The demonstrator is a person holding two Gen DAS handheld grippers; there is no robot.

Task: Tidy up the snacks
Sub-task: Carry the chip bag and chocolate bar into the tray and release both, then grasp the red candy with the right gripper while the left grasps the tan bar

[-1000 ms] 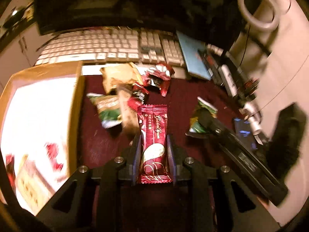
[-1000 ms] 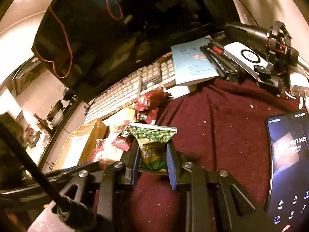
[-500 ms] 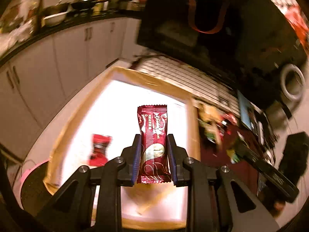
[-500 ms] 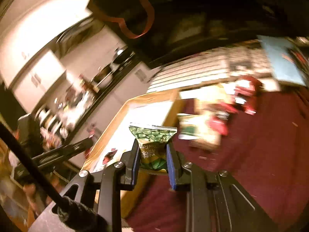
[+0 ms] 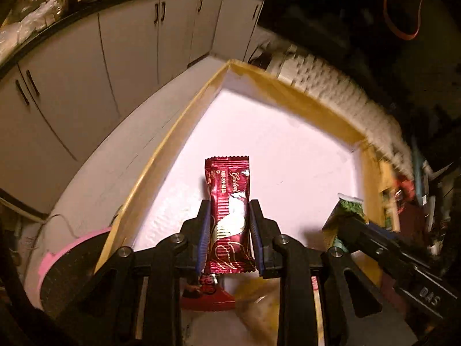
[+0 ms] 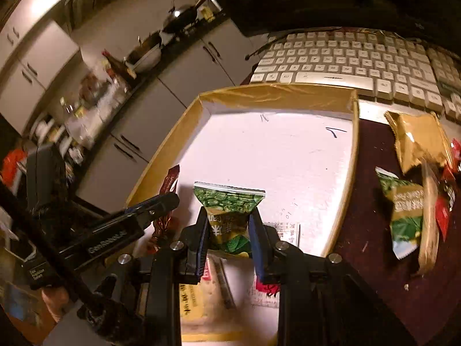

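My left gripper point(image 5: 229, 216) is shut on a dark red wafer bar packet point(image 5: 229, 201) and holds it above the white floor of a shallow box with tan walls point(image 5: 302, 92). My right gripper point(image 6: 228, 222) is shut on a green snack packet point(image 6: 227, 207) above the same box point(image 6: 276, 93). Each gripper shows in the other's view: the right one with the green packet point(image 5: 350, 207) at the right, the left one with the red bar point(image 6: 170, 181) at the left. Other packets point(image 6: 198, 294) lie in the box under the grippers.
Loose snacks lie on the maroon cloth point(image 6: 366, 196) right of the box: a gold packet point(image 6: 415, 141), a green packet point(image 6: 403, 216) and red ones. A white keyboard point(image 6: 345, 60) sits behind the box. Kitchen cabinets point(image 5: 115, 57) stand beyond the table's left edge.
Both grippers have swung left from the snack pile on the cloth to over the box, each still holding its packet.
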